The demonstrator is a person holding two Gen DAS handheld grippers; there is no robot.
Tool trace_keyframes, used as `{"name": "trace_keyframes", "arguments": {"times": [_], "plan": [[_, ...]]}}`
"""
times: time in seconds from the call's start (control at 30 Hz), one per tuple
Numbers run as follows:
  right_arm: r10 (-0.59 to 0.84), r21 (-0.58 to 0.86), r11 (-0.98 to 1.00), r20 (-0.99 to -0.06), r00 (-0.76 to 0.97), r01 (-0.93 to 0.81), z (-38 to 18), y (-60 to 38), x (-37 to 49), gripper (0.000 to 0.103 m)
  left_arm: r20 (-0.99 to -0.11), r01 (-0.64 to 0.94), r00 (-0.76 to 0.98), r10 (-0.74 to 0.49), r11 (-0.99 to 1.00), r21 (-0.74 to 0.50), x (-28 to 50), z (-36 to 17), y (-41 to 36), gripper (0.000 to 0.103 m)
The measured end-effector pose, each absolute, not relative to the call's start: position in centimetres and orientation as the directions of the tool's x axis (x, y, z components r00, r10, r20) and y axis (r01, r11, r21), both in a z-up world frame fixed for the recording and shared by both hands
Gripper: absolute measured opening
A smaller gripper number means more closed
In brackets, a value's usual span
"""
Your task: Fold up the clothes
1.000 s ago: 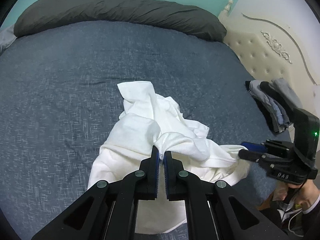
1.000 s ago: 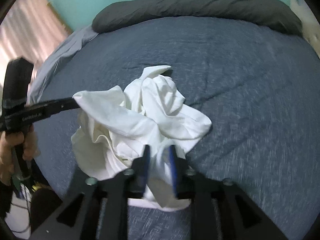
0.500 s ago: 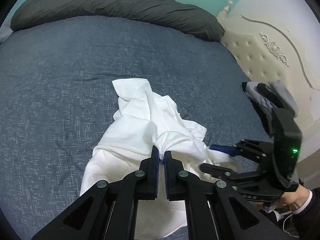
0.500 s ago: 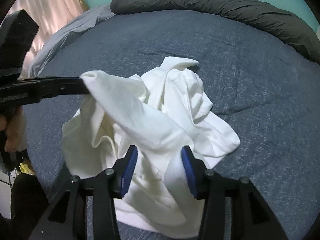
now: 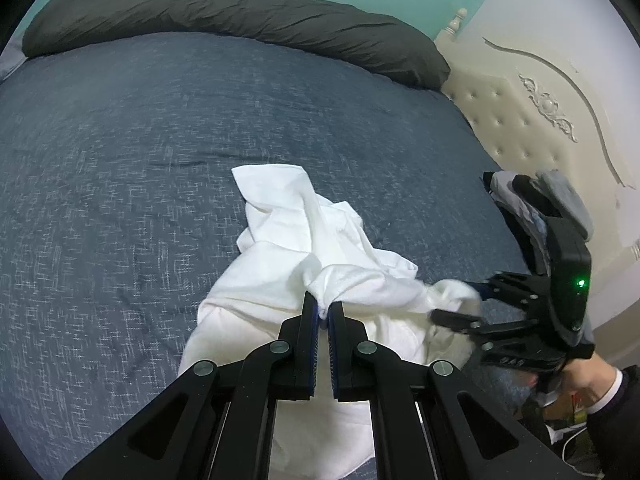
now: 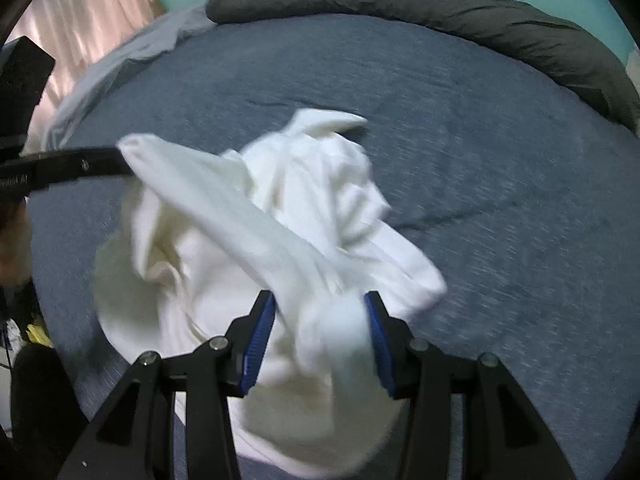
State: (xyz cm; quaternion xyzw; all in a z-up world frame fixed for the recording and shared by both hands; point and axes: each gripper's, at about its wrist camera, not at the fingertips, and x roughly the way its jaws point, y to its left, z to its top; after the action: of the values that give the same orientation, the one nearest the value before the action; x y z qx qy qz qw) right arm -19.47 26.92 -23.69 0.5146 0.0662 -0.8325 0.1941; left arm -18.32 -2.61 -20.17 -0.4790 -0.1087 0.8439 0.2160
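Lying crumpled on the blue bedspread (image 5: 160, 152), the white garment (image 5: 288, 240) sits near the bed's front edge, well apart from the dark grey bolster pillow (image 5: 240, 12) that runs along the far side. Nearest the garment's middle, the left gripper (image 5: 323, 310) is clenched on a bunched fold of the cloth, its 2 blue-padded jaws almost touching with only a pinch of white fabric between them. From that pinch a taut ridge of cloth runs across the heap toward the right gripper (image 6: 320, 320), whose jaws have just been opening and now stand apart, released, with a blurred lump of the garment between them; the pads do not visibly press on it. In the left wrist view that right gripper reaches into the garment's right-hand edge, a green light glowing on its body, with the person's hand (image 5: 584, 376) on its handle. Beyond the garment on that same side, a small pile of dark and grey clothes (image 5: 536, 208) lies against the cream tufted headboard (image 5: 520, 120).
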Motion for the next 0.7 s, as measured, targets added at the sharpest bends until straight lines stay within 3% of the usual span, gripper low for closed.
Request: {"name": "trace_keyframes", "arguments": {"times": [0.4, 0.7], "plan": [[-0.334, 0.078, -0.846, -0.848, -0.411, 0.527, -20.1, 24.9, -18.7, 0.047, -0.764, -0.244, -0.446, 0.466, -0.885, -0.397, -18.8, -19.9, -2.4, 0.005], [-0.288, 0.016, -0.818, -0.877, -0.385, 0.575, -23.3, 21.5, -19.9, 0.046, -0.757, -0.25, -0.446, 0.478, -0.878, -0.408, -19.0, -19.7, -2.5, 0.005]]}}
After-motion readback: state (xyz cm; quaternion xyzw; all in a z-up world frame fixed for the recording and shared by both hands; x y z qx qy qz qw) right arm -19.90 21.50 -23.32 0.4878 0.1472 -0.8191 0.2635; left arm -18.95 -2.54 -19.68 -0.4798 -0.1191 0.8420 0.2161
